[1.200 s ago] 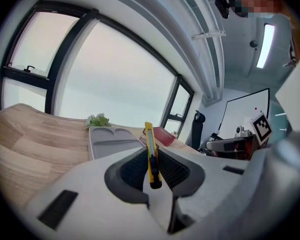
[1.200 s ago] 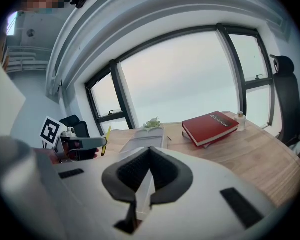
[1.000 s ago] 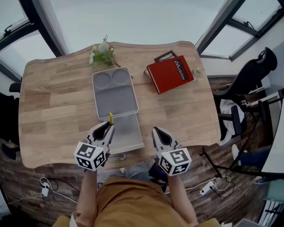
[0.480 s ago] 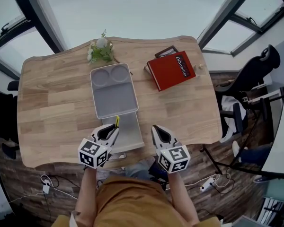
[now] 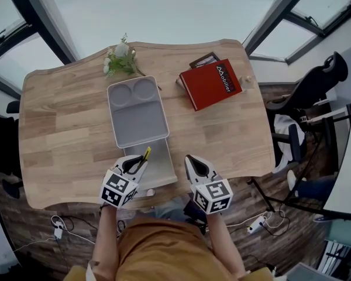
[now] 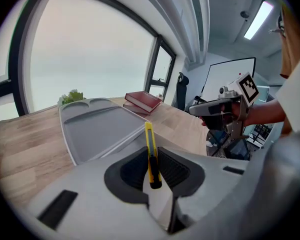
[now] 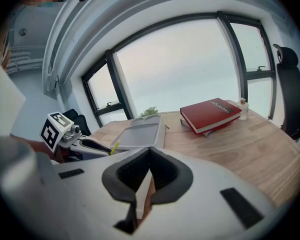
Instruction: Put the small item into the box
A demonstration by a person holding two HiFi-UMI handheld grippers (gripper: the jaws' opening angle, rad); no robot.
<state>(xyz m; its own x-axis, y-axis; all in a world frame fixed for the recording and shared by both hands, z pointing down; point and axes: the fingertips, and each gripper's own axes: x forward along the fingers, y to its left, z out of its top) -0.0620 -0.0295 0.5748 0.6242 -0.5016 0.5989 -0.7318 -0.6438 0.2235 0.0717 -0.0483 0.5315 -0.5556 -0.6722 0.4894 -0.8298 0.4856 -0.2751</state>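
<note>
A small yellow utility knife (image 5: 145, 155) sticks out of my left gripper (image 5: 136, 164), which is shut on it. The knife hangs over the near, lower section of the open grey box (image 5: 113, 127), slanting to the far right. In the left gripper view the knife (image 6: 150, 151) stands upright between the pads, with the grey box (image 6: 95, 129) just beyond. My right gripper (image 5: 190, 163) hovers at the table's near edge, to the right of the box, shut with nothing in it. In its own view the right gripper (image 7: 149, 170) points toward the box (image 7: 137, 134).
A red book (image 5: 210, 84) lies on another book at the far right of the wooden table (image 5: 64, 127), with a small bottle (image 5: 244, 82) beside it. A potted plant (image 5: 120, 60) stands behind the box. A black chair (image 5: 307, 92) is off the right side.
The left gripper has turned a little, so the knife now slants to the right instead of pointing straight away. The right gripper has hardly moved.
</note>
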